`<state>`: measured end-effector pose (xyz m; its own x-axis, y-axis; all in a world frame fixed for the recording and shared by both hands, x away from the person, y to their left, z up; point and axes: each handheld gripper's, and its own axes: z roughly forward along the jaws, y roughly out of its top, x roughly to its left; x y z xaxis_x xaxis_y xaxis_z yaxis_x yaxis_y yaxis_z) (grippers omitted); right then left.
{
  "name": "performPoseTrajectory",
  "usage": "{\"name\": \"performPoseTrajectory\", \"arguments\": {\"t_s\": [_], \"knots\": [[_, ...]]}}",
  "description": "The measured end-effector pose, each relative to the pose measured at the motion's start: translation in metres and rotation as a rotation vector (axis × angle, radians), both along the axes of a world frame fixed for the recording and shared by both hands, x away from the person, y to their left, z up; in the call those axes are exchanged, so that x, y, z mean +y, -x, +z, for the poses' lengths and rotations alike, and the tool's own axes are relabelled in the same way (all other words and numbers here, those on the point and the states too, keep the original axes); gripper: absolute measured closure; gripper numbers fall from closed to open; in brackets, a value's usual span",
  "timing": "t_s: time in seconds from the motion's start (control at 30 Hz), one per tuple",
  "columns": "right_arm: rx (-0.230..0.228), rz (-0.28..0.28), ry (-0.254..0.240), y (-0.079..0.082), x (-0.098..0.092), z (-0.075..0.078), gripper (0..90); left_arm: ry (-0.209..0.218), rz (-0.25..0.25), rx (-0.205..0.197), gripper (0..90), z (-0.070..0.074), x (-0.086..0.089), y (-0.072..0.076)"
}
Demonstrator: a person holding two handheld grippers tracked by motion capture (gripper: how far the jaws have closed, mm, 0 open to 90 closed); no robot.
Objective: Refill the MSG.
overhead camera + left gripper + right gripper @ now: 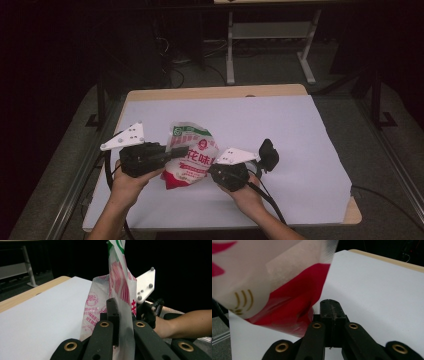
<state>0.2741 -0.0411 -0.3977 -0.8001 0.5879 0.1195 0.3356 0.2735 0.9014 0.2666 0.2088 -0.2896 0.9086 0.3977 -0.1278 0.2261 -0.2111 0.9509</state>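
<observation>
A white, red and green plastic bag with printed characters hangs upright above the table between my two grippers. My left gripper comes in from the left. In the left gripper view its jaws are shut on the bag's film, which runs up between them. My right gripper meets the bag's right edge. In the right gripper view its jaws are pressed together. The bag's red lower part lies against their left side, and I see no film between them.
A white sheet covers the wooden table, whose far edge shows as a tan strip. Behind it stand the white legs of another table on a dark floor. A cable lies on the floor at the right.
</observation>
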Motion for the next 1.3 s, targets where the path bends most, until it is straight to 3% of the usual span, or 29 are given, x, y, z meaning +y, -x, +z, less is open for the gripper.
{"name": "performPoseTrajectory", "arguments": {"t_s": [0.7, 1.03, 1.3], "knots": [[-0.023, 0.054, -0.033, 0.008, 0.004, -0.009, 90.0, 0.021, -0.054, -0.001, 90.0, 0.007, -0.029, -0.023], [-0.028, 0.062, -0.052, 0.010, 0.004, -0.010, 90.0, 0.033, -0.076, 0.023, 90.0, 0.007, -0.043, -0.035], [-0.052, 0.040, -0.048, 0.013, 0.004, -0.012, 90.0, 0.025, -0.056, 0.053, 90.0, 0.008, -0.052, -0.040]]}}
